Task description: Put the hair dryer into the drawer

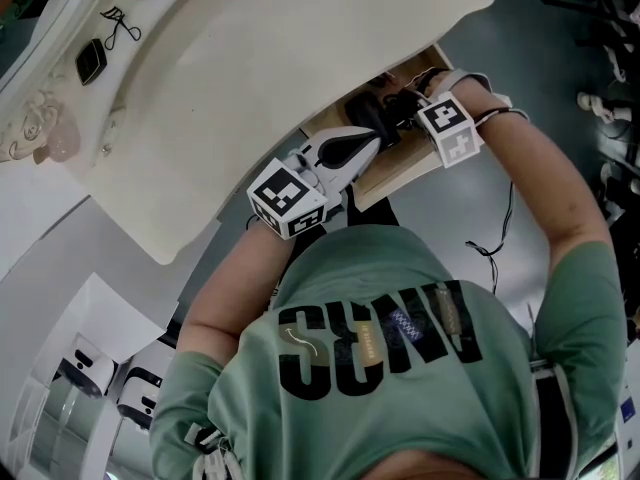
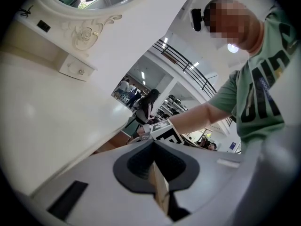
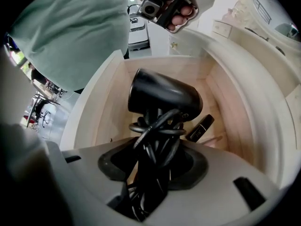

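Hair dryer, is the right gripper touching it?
Touching. In the right gripper view, the right gripper is closed on the hair dryer, around its handle and coiled cord.

Hair dryer point(image 3: 164, 95): black plastic, showed satin sheen.
Cord point(image 3: 157, 135): black sheath, looked smooth, slightly glossy.
Drawer point(image 3: 225, 102): pale bare wood, appeared smooth, matt, faint grain.
Surface point(image 1: 300, 58): cream finish, looked smooth, soft gloss.
Left hand-held gripper point(image 2: 154, 163): body was light grey matt plastic; pads point(image 2: 136, 166) were dark, finely ribbed.
Shirt point(image 1: 330, 278): green cloth, matt.
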Demonstrator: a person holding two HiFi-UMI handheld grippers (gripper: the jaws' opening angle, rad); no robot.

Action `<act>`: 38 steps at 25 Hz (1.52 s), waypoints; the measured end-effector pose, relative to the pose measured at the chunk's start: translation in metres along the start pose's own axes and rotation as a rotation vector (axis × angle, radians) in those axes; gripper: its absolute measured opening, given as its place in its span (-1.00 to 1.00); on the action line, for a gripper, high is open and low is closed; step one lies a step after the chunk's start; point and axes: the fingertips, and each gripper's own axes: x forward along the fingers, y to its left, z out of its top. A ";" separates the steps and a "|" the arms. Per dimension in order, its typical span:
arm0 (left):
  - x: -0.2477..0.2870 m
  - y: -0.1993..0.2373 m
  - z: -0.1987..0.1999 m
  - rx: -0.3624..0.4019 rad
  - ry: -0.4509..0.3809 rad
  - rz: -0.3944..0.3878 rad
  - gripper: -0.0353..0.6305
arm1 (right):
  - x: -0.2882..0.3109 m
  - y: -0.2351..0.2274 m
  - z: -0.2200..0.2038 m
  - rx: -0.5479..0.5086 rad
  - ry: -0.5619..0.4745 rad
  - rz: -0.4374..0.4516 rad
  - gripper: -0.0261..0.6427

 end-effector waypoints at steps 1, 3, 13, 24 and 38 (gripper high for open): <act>0.000 -0.001 -0.001 -0.001 0.001 0.001 -0.88 | 0.002 0.001 0.000 -0.003 -0.002 0.005 -0.41; -0.001 -0.002 -0.002 -0.003 0.001 0.004 -0.88 | 0.005 0.003 0.000 0.001 -0.003 0.023 -0.37; -0.023 -0.014 0.009 0.023 -0.022 0.033 -0.88 | -0.028 0.000 0.014 0.123 -0.021 0.024 -0.06; -0.122 -0.043 0.064 0.105 -0.154 0.134 -0.88 | -0.125 -0.029 0.111 0.240 -0.223 -0.161 -0.06; -0.400 -0.109 0.153 0.271 -0.454 0.458 -0.88 | -0.321 -0.139 0.376 0.311 -0.827 -0.414 -0.29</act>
